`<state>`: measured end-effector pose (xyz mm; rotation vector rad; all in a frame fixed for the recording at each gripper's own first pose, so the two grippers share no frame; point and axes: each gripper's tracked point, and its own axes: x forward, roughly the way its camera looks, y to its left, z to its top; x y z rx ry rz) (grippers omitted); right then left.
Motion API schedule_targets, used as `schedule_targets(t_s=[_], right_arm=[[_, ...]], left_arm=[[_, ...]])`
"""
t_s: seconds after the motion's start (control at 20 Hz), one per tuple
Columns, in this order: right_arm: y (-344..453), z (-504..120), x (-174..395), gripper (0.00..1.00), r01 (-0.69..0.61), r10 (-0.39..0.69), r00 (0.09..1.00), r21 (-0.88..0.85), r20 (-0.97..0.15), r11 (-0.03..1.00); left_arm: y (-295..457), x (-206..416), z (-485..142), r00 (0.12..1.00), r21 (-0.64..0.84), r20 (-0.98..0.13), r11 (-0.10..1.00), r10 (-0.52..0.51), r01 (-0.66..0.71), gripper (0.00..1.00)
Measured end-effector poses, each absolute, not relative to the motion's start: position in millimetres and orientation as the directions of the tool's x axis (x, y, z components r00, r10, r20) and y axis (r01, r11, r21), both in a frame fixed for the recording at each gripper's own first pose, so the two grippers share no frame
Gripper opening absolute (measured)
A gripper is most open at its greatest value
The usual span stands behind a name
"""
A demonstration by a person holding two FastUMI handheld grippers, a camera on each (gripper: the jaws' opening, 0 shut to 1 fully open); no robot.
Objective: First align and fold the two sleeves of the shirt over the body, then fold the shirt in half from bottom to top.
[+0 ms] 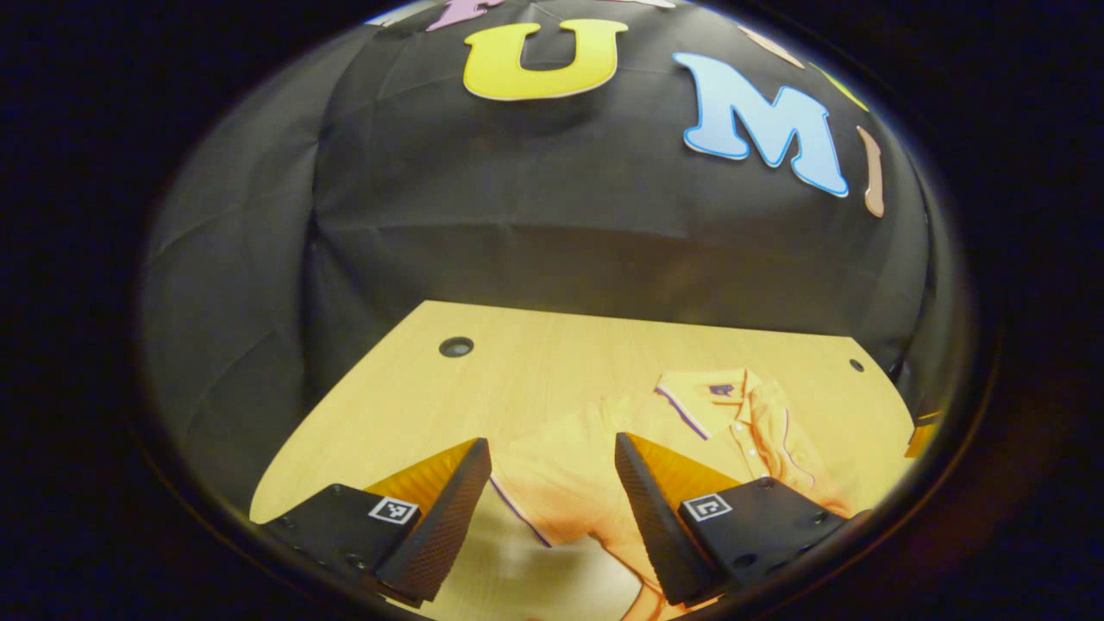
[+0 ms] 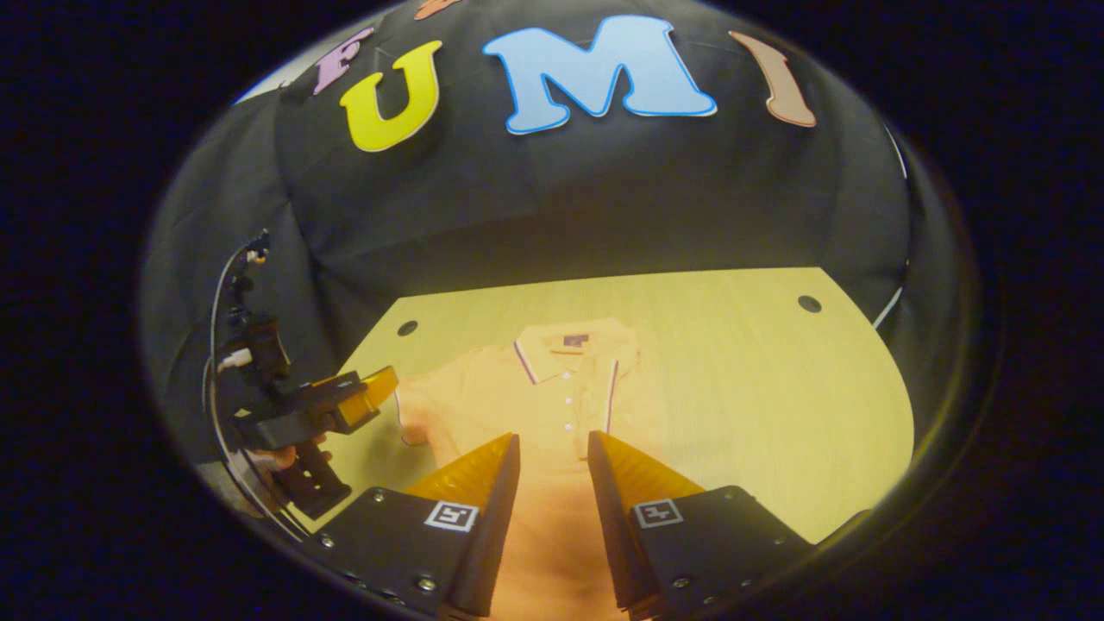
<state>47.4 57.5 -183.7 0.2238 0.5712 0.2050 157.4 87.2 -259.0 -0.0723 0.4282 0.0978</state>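
A: Where is the shirt point(image 2: 552, 388) lying?

B: Flat on the wooden tabletop point(image 2: 759, 388), collar point(image 2: 565, 345) at the far end and button placket running back toward the right gripper point(image 2: 553, 448). In the right gripper view the shirt body passes straight between that gripper's jaws and on beneath them.

A: And how do those jaws stand?

B: Parted by a narrow gap, with nothing between them but the cloth lying below. I cannot tell whether they touch the fabric.

A: What of the left gripper point(image 1: 552, 457)?

B: Its jaws stand wide apart and hold nothing. In the left gripper view one sleeve point(image 1: 552, 492), with its dark trimmed hem, lies in the gap between them, and the collar sits beyond the right-hand jaw.

A: Can you see the left gripper from the other side?

B: Yes, in the right gripper view it shows far off to the left of the right jaws, held in a hand point(image 2: 289, 455), just beside the shirt's sleeve point(image 2: 418, 414) at the tabletop's edge. A round hole point(image 2: 809, 304) sits in the tabletop's far corner.
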Motion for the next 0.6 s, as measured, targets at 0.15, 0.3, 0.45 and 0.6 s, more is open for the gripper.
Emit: schedule_targets(t_s=[0.15,0.3,0.45,0.6], right_arm=[[49,-184,42,0.51,-0.109,0.241,0.820,0.271,-0.519,0.956],[39,-181,35,0.51,-0.094,0.225,0.825,0.267,-0.518,0.959],[30,-182,30,0.51,-0.088,0.210,0.825,0.248,-0.525,0.965],[23,-186,27,0.53,-0.084,0.199,0.822,0.231,-0.534,0.969]], left_arm=[[85,167,-283,0.892,-0.056,-0.447,0.993,0.071,-0.107,0.94],[82,175,-305,0.874,-0.062,-0.482,0.993,0.060,-0.102,0.96],[79,177,-325,0.853,-0.076,-0.519,0.991,0.053,-0.108,0.94],[76,175,-345,0.823,-0.079,-0.565,0.990,0.051,-0.116,0.95]])
